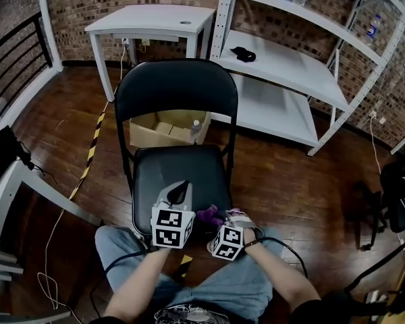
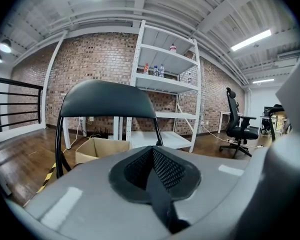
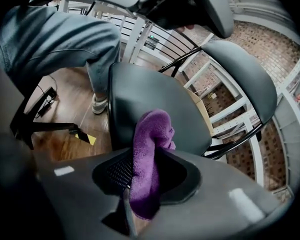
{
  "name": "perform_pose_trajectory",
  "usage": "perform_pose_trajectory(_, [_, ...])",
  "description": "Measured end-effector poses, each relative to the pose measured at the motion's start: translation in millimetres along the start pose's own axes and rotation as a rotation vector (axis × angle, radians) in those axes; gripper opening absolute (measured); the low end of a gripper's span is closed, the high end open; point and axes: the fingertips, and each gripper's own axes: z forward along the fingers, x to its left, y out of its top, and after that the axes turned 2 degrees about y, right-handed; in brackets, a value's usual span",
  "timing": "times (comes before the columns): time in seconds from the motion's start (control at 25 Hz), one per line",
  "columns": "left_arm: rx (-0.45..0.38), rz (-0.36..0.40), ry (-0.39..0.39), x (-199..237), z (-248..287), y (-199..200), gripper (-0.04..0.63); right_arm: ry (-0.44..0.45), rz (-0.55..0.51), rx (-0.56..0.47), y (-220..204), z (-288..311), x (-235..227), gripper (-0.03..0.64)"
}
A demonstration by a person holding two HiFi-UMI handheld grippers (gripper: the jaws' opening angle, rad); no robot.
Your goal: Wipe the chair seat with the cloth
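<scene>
Chair seat (image 1: pixel 179 171): black padded, centre of the head view; bare except along its front edge.
Chair backrest (image 1: pixel 175 90): black, upright, just above the seat in the frame; fills the middle left of the left gripper view.
Cloth (image 1: pixel 208 214): purple, 1 piece, lower centre of the head view at the seat's front edge, just right of the left gripper. In the right gripper view it (image 3: pixel 150 154) stands up in a folded hump out of the jaws, with the seat behind it. Whether it touches the seat cannot be told.
Left gripper (image 1: pixel 179 193): over the front left of the seat, pointing toward the backrest. Jaws pressed together, nothing between them (image 2: pixel 152 171).
Right gripper (image 1: pixel 217 218): at the front right edge of the seat, beside the left one. Jaws clamped on the cloth (image 3: pixel 140 184).
Jeans (image 1: pixel 189 275): person's legs, bottom centre, just in front of the chair.
Cardboard box (image 1: pixel 158 128): on the floor behind the chair, open; 1 small bottle (image 1: pixel 196 128) stands at its right end.
White table (image 1: pixel 152 20): upper left, against the brick wall.
Shelving unit (image 1: pixel 290 66): white, upper right; 1 dark item (image 1: pixel 243 55) on a middle shelf.
Office chair (image 2: pixel 238 129): black, right of the left gripper view, well apart.
</scene>
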Motion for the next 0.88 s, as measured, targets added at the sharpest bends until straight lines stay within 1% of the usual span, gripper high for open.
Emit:
perform_pose_trajectory(0.16, [-0.004,-0.003,-0.010,-7,-3,0,0.006,0.029,-0.047,-0.003,2,-6,17,0.115])
perform_pose_trajectory(0.24, [-0.002,-0.001,-0.010,-9,-3,-1,0.006,0.032,-0.046,-0.002,2,-6,18,0.115])
perform_pose_trajectory(0.36, [-0.010,-0.006,-0.006,-7,-4,2,0.006,0.016,-0.017,-0.018,5,-9,10,0.115])
perform_pose_trajectory(0.44, [-0.024,-0.013,0.003,-2,-6,7,0.006,-0.009,0.037,-0.054,14,-15,-5,0.115])
perform_pose_trajectory(0.52, [-0.045,-0.023,0.014,2,-8,16,0.006,-0.055,0.134,-0.126,32,-29,-32,0.115])
perform_pose_trajectory(0.64, [-0.087,-0.040,0.029,8,-14,35,0.006,-0.146,0.287,-0.278,69,-66,-81,0.115])
perform_pose_trajectory(0.76, [-0.134,-0.050,0.048,17,-23,55,0.005,-0.220,0.388,-0.426,105,-104,-119,0.115])
perform_pose_trajectory(0.88, [-0.167,-0.042,0.065,19,-36,68,0.006,-0.259,0.479,-0.543,129,-137,-138,0.115])
